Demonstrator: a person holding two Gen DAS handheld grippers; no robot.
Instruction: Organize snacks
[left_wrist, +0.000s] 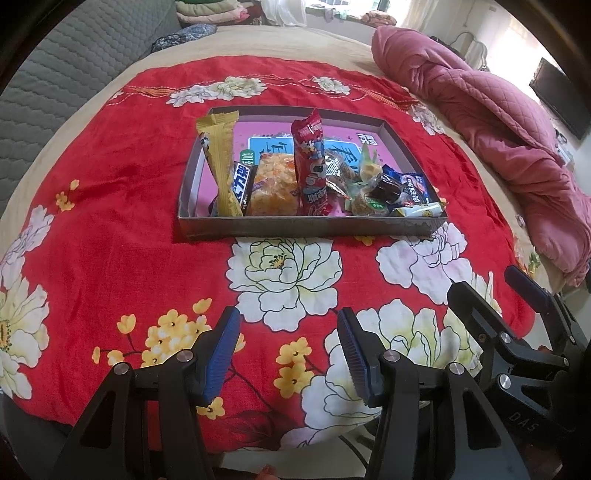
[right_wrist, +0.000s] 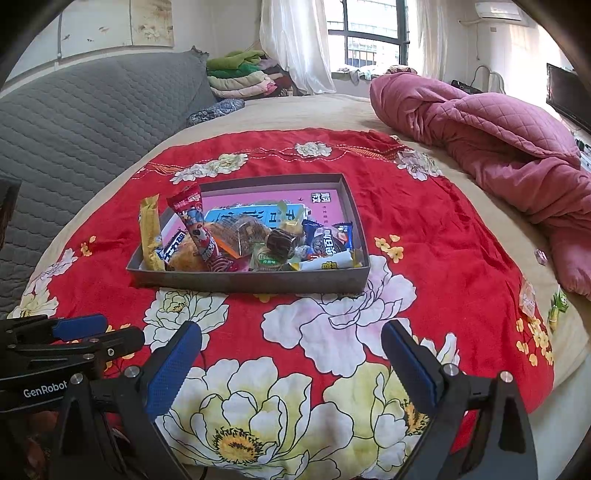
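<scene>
While both grippers hang idle over the bed, left gripper and right gripper show jaws apart, empty. Snacks lie heaped in the grey box. Sorting seemingly near done; next: perhaps fetch strays by the pink quilt.

Sunlit window (white curtains) behind a bed

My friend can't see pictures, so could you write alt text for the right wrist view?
A shallow grey cardboard box full of wrapped snacks sits on a red floral cloth spread over a bed. In the foreground the right tool hangs open and empty, with the left tool at the left edge. A crumpled pink quilt lies at right.
</scene>
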